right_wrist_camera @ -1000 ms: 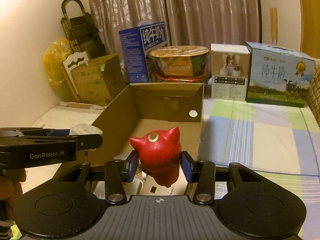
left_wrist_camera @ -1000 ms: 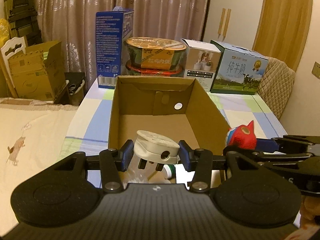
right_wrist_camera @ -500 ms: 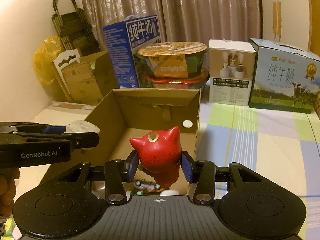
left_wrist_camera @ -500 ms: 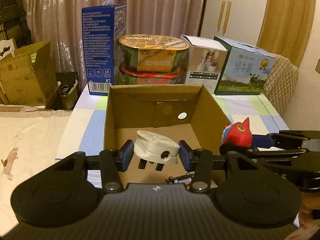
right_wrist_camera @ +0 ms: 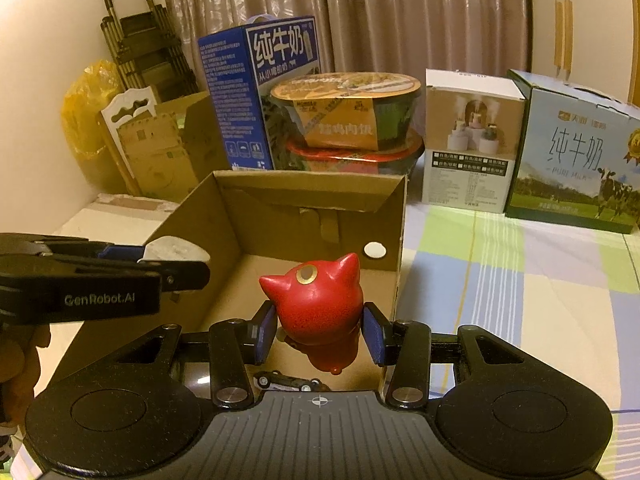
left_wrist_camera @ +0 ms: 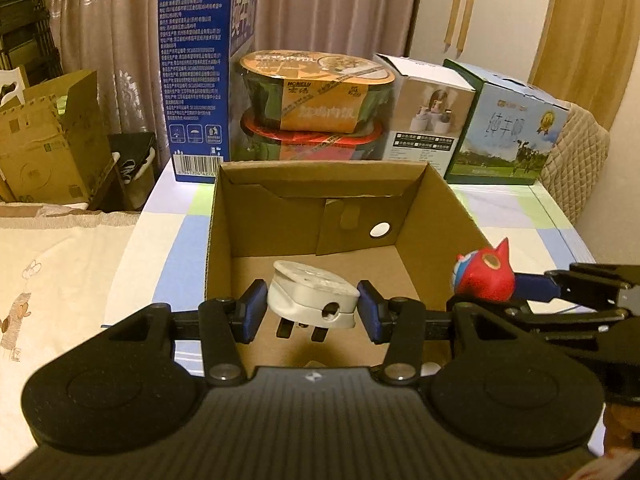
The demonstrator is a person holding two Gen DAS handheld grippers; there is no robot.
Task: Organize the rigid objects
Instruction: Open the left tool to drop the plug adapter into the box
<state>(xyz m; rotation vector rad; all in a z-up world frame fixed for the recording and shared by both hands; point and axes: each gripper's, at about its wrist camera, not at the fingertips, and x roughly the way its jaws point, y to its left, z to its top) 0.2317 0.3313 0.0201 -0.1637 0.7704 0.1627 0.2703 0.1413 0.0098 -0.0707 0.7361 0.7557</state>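
Curtained room, checked tablecloth (right_wrist_camera: 500, 300), open cardboard box (left_wrist_camera: 224, 240) centred: left gripper (left_wrist_camera: 312, 308) clamps a white plug adapter (left_wrist_camera: 310, 294), right gripper (right_wrist_camera: 320, 330) a red horned figurine (right_wrist_camera: 316, 304), both over the box; judged light, rigid, slippery; flank holds suit.

- The open cardboard box (left_wrist_camera: 320, 208) sits on the table (right_wrist_camera: 520, 288).
- Behind it: milk carton (left_wrist_camera: 200, 80), two stacked bowls (left_wrist_camera: 316, 92), two more boxes (left_wrist_camera: 428, 112).
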